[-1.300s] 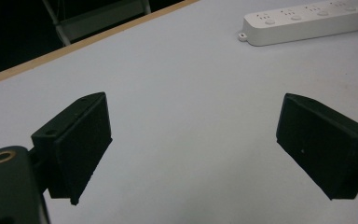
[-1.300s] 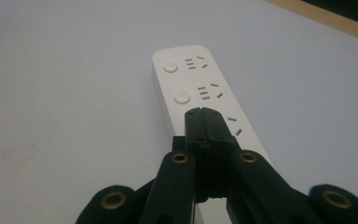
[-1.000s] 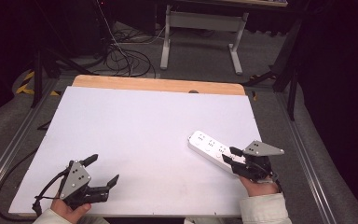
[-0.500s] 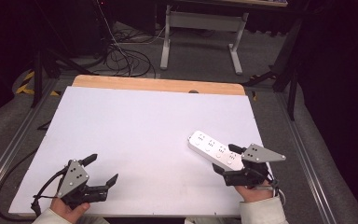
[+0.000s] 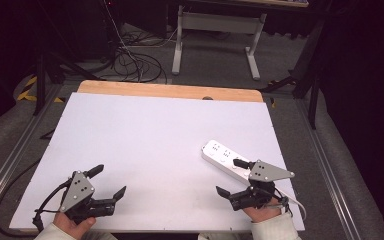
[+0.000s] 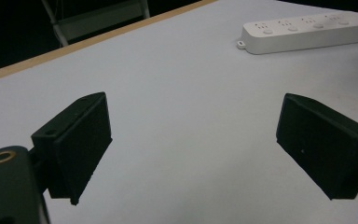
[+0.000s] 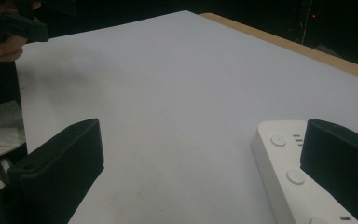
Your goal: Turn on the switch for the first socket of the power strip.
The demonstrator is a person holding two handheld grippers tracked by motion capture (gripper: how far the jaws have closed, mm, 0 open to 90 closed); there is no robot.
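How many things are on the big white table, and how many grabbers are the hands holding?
White power strip: 1
Hand-held grippers: 2, the left hand-held gripper and the right hand-held gripper, both open
Total: 3

The power strip (image 5: 226, 159) beside the right jaws looks smooth white plastic. The worktop (image 5: 155, 135) is matt white, its far edge bare wood

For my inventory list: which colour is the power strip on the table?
White. The power strip shows best in the left gripper view.
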